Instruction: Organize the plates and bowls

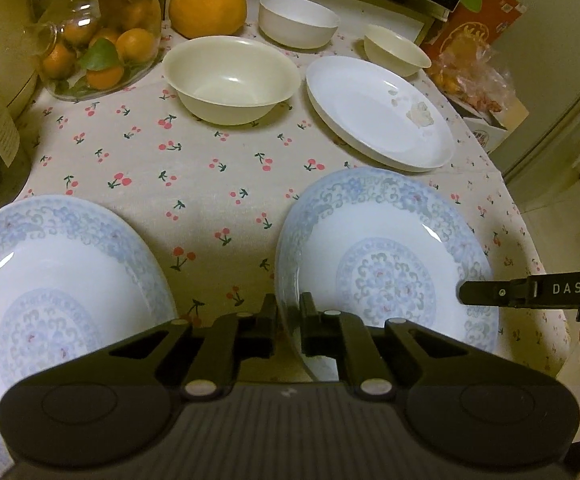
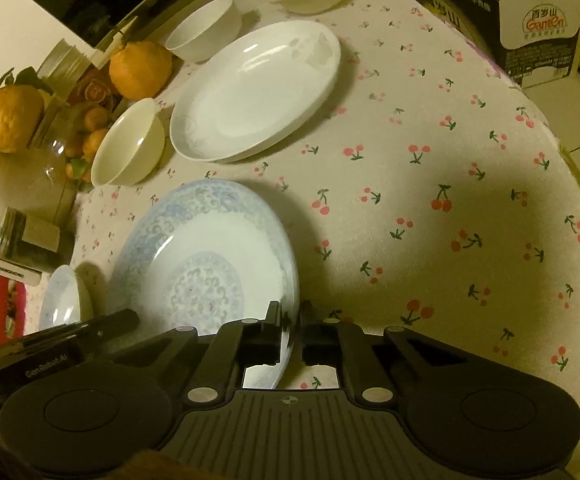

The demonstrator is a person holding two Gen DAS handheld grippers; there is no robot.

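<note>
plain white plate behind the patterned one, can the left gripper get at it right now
Probably not as things stand. The left gripper is closed on the rim of the blue patterned plate, which lies between it and the plain white plate. Let go of that plate, and open tablecloth leaves a path.

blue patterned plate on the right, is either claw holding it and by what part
Both hold the blue patterned plate by its rim: the left claw pinches the left near edge, the right claw the opposite edge.

Cherry-print tablecloth (image 2: 430,152), tiled floor (image 2: 570,120)
</note>
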